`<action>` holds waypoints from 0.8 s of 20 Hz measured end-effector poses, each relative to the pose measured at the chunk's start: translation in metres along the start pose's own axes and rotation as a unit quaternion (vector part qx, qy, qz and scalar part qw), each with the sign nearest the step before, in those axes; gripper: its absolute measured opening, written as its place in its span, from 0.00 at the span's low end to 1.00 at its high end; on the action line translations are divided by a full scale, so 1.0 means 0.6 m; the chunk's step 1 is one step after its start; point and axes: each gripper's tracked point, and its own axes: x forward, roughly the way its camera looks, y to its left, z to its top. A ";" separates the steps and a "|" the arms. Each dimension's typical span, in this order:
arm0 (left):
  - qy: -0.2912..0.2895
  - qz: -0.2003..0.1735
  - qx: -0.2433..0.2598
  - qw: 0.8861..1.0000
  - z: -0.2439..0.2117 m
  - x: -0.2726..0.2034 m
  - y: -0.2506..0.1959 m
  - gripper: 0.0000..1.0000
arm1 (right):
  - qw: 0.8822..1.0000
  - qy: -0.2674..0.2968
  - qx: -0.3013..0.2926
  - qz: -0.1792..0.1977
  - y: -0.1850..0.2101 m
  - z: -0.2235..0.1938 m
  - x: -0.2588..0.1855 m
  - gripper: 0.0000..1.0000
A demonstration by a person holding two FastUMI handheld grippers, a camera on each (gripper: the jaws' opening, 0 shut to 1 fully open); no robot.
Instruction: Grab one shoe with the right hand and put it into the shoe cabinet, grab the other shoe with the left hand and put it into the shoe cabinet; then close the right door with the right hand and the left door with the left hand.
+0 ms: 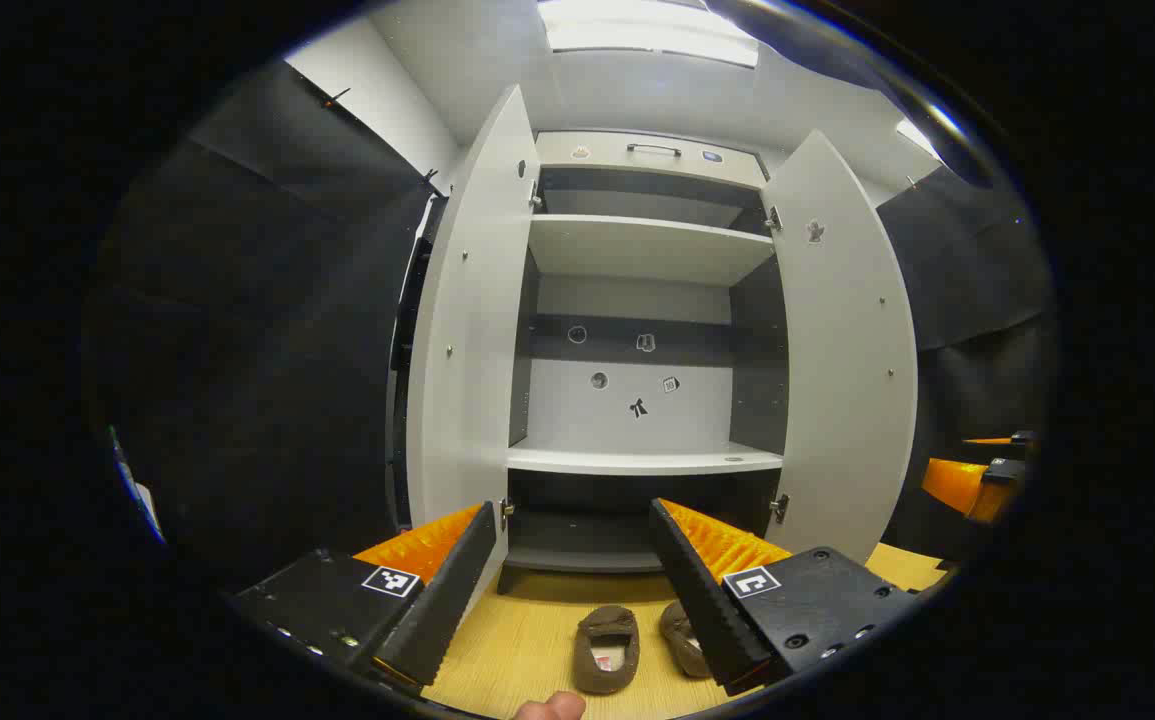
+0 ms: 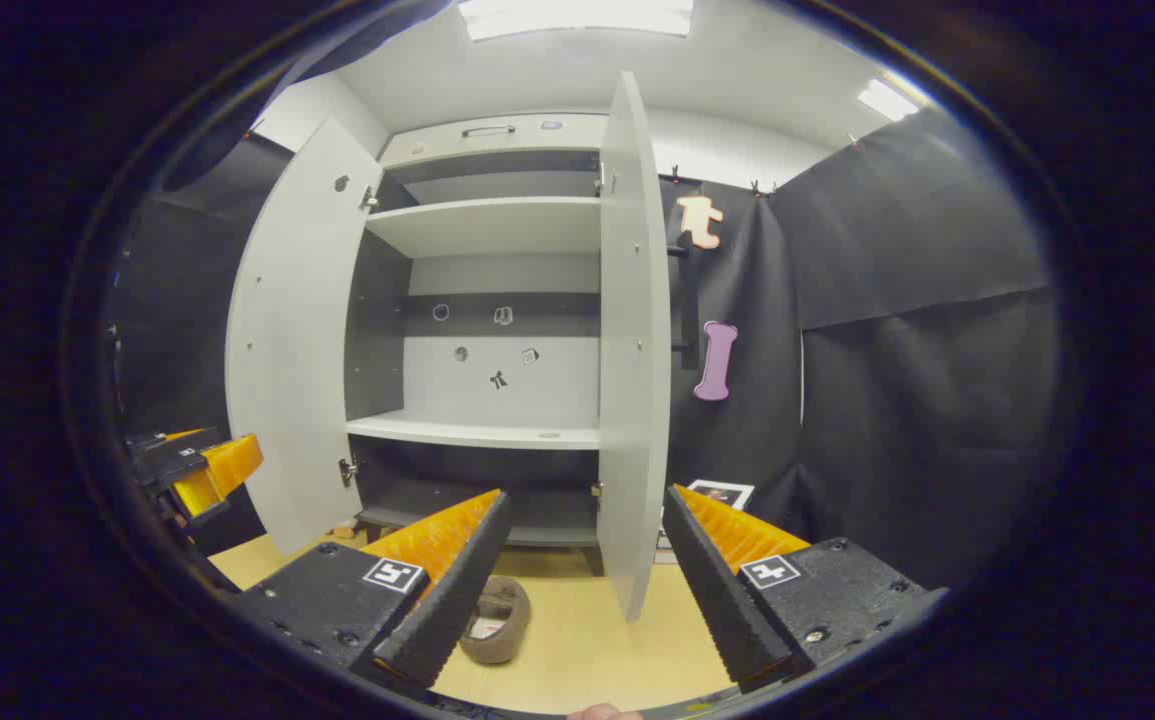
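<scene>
A: Start close in. What are the grippers doing?

B: The left gripper has its jaws spread wide with nothing between them. The right gripper is the same, released and empty. Neither touches anything.

A: And the shoes?

B: Both are on the wooden floor, just in front of the cabinet. In the left gripper view, one brown shoe lies between the fingers, opening up, and the second shoe sits just beside it, partly hidden behind the right-hand finger. In the right gripper view I can see one of them low down by the left-hand finger, though I cannot tell which of the pair it is.

A: Farther back?

B: The shoe cabinet stands open. Its left door and right door are both swung out wide. The bottom compartment behind the shoes is dark and looks empty, the lower shelf is bare, and so is the shelf above it.

A: So how far along is the task?

B: At the very start, I would judge. No shoe is grasped or put away, and no door is closed. All four steps remain, beginning with the right hand taking a shoe.
</scene>
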 end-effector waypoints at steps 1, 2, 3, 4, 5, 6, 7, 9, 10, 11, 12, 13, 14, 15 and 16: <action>-0.001 0.000 0.005 1.000 0.001 -0.003 -0.002 0.94 | 1.000 -0.001 0.000 -0.002 -0.004 0.003 -0.002 1.00; -0.003 0.000 0.008 1.000 0.004 -0.004 -0.005 0.94 | 1.000 -0.002 -0.001 -0.005 -0.009 0.007 -0.005 1.00; -0.004 -0.003 0.008 1.000 0.005 -0.006 -0.009 0.94 | 1.000 -0.003 -0.002 -0.007 -0.013 0.009 -0.009 1.00; -0.004 -0.008 0.005 1.000 0.004 -0.007 -0.016 0.94 | 1.000 -0.004 -0.002 -0.008 -0.015 0.014 -0.012 1.00; -0.003 -0.012 0.004 1.000 0.004 -0.008 -0.022 0.94 | 1.000 -0.007 -0.002 -0.009 -0.019 0.018 -0.015 1.00; -0.004 -0.014 0.005 1.000 0.005 -0.009 -0.026 0.94 | 1.000 -0.010 -0.004 -0.011 -0.021 0.021 -0.018 1.00; -0.006 -0.015 0.006 1.000 0.008 -0.008 -0.030 0.94 | 1.000 -0.013 -0.007 -0.014 -0.026 0.023 -0.020 1.00; -0.003 -0.027 0.002 1.000 0.004 -0.008 -0.040 0.94 | 1.000 -0.017 -0.010 -0.017 -0.028 0.027 -0.024 1.00; 0.001 -0.027 0.001 1.000 0.000 -0.006 -0.040 0.94 | 1.000 -0.020 -0.010 -0.016 -0.027 0.030 -0.026 1.00; 0.001 -0.025 0.001 1.000 0.002 -0.007 -0.037 0.94 | 1.000 -0.023 -0.010 -0.014 -0.025 0.032 -0.027 1.00; 0.000 -0.024 0.001 1.000 0.003 -0.006 -0.035 0.95 | 1.000 -0.025 -0.011 -0.013 -0.024 0.035 -0.027 1.00; -0.001 -0.023 0.002 1.000 0.005 -0.005 -0.034 0.94 | 1.000 -0.026 -0.013 -0.013 -0.025 0.035 -0.027 1.00; -0.003 -0.021 0.003 1.000 0.006 -0.005 -0.033 0.95 | 0.999 -0.026 -0.015 -0.012 -0.024 0.037 -0.027 1.00; -0.003 -0.020 0.006 1.000 0.005 -0.003 -0.031 0.94 | 0.999 -0.027 -0.015 -0.011 -0.022 0.037 -0.026 1.00; -0.003 -0.019 0.008 1.000 0.006 -0.002 -0.029 0.95 | 1.000 -0.026 -0.015 -0.008 -0.019 0.037 -0.025 1.00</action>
